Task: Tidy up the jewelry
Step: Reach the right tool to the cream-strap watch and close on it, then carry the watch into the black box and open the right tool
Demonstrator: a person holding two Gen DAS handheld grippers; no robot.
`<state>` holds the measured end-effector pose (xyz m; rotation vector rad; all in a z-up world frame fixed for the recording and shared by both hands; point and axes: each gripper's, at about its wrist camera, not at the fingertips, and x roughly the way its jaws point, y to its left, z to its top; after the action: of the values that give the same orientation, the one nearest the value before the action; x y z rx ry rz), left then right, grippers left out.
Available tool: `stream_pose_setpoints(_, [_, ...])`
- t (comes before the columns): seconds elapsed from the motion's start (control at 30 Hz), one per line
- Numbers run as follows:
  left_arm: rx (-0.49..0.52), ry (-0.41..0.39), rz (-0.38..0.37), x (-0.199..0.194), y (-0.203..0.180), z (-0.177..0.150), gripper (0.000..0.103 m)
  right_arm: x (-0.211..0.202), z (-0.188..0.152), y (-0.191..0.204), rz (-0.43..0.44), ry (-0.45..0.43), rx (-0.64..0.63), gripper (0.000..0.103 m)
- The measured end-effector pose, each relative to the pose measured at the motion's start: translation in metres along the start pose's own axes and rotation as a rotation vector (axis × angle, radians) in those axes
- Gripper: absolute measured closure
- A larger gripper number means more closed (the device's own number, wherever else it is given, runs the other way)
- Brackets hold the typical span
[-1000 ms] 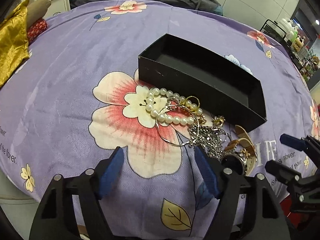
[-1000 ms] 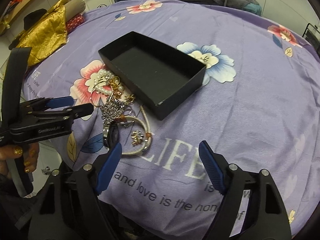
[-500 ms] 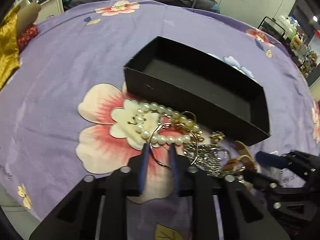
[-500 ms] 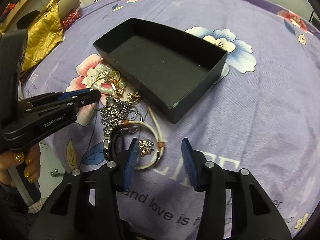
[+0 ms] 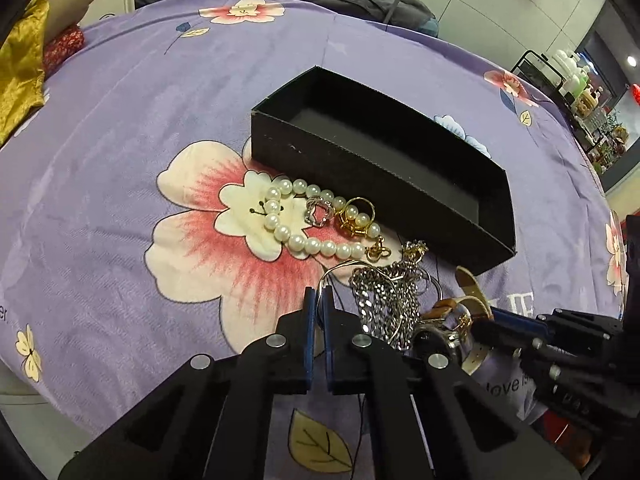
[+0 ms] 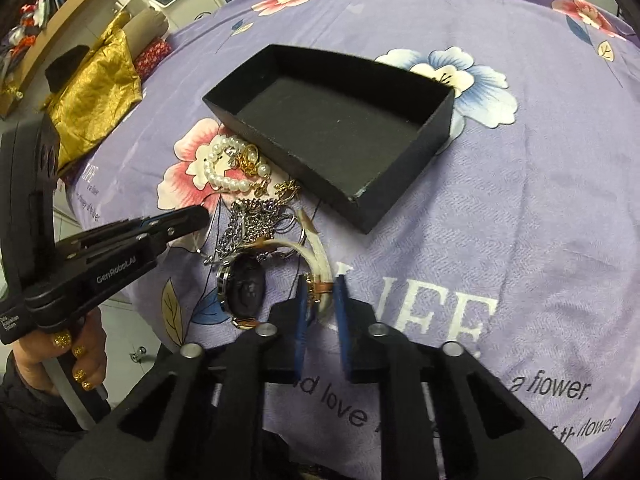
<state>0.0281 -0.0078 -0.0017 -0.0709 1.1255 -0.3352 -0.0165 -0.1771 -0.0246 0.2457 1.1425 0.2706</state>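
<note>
My left gripper had its blue pads pinched onto a thin silver bangle at the near edge of the jewelry heap. My right gripper was narrowed around the cream band of a watch. Beyond lay a silver chain and a pearl bracelet, just beside the black box on the purple floral cloth

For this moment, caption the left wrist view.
Left tongs pinch a thin silver bangle beside the pearl bracelet and empty black box.
</note>
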Motion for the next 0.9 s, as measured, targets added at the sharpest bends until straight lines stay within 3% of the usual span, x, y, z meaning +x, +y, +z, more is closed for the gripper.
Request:
stream_pose_setpoints(0.47, [0.029, -0.084, -0.01, -0.032, -0.009, 0.016, 0.1, -0.024, -0.001, 0.007, 0.015, -0.049, -0.036, 0.092])
stream_pose_setpoints(0.77, [0.032, -0.075, 0.004, -0.03, -0.008, 0.013, 0.1, -0.048, 0.009, 0.01, 0.03, -0.128, -0.035, 0.092])
stream_pose_setpoints(0.9, [0.045, -0.05, 0.058, -0.02, -0.002, 0.008, 0.1, -0.057, 0.021, 0.005, 0.022, -0.16, -0.013, 0.092])
